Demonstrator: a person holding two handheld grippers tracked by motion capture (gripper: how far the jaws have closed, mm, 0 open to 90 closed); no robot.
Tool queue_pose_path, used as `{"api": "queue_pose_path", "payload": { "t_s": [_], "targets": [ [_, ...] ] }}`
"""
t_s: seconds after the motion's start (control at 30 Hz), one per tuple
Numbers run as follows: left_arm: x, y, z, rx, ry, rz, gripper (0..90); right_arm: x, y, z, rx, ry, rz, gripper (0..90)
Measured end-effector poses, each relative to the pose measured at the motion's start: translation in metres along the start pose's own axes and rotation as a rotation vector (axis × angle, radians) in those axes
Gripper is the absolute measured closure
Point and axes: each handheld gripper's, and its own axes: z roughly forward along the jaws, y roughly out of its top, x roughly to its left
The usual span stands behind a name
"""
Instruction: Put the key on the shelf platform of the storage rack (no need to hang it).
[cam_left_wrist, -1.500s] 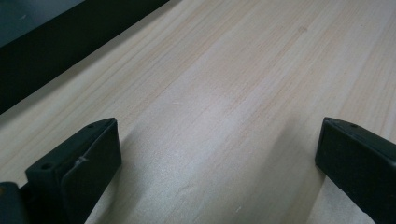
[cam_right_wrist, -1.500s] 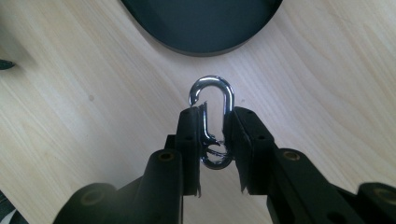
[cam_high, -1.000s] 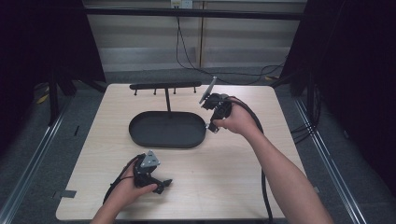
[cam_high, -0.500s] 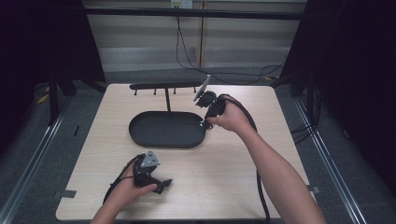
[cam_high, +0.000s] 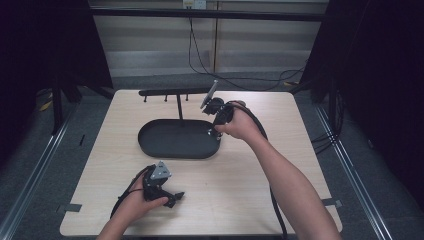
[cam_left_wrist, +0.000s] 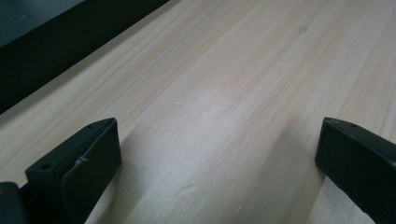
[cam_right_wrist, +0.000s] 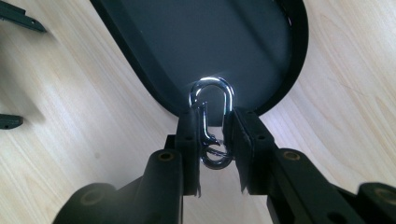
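Lab: curtained test table (cam_high: 300, 165), cables (cam_high: 200, 55)

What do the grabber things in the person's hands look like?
Both are black. The left gripper has a grey three-cornered plate on top and flat, blocky fingers. The right gripper has round screw holes. A black cable trails from it. The forearms are bare, with no sleeves.

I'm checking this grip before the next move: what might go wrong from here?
The right tool pinches the metal clip only by its narrow lower part, so it may twist or slip out. It hangs over the rim of the black tray, so a drop might land on the table instead. The rack stands close by, where a swing may bump it.
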Motion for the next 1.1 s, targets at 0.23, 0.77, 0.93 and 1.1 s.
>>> {"api": "queue_pose_path", "payload": {
  "t_s": [0.23, 0.77, 0.93, 1.1],
  "targets": [
    [0.0, 0.0, 0.0, 0.0, 0.0, 0.0, 0.0, 0.0, 0.006, 0.007, -0.002, -0.007, 0.002, 73.2],
    [0.0, 0.0, 0.0, 0.0, 0.0, 0.0, 0.0, -0.001, 0.017, 0.024, -0.043, -0.032, 0.013, 73.2],
    [0.0, 0.0, 0.0, 0.0, 0.0, 0.001, 0.0, -0.002, 0.018, 0.031, -0.068, -0.028, 0.026, 73.1],
    [0.0, 0.0, 0.0, 0.0, 0.0, 0.0, 0.0, -0.002, 0.018, 0.039, -0.089, -0.025, 0.028, 73.0]
  ]
}}
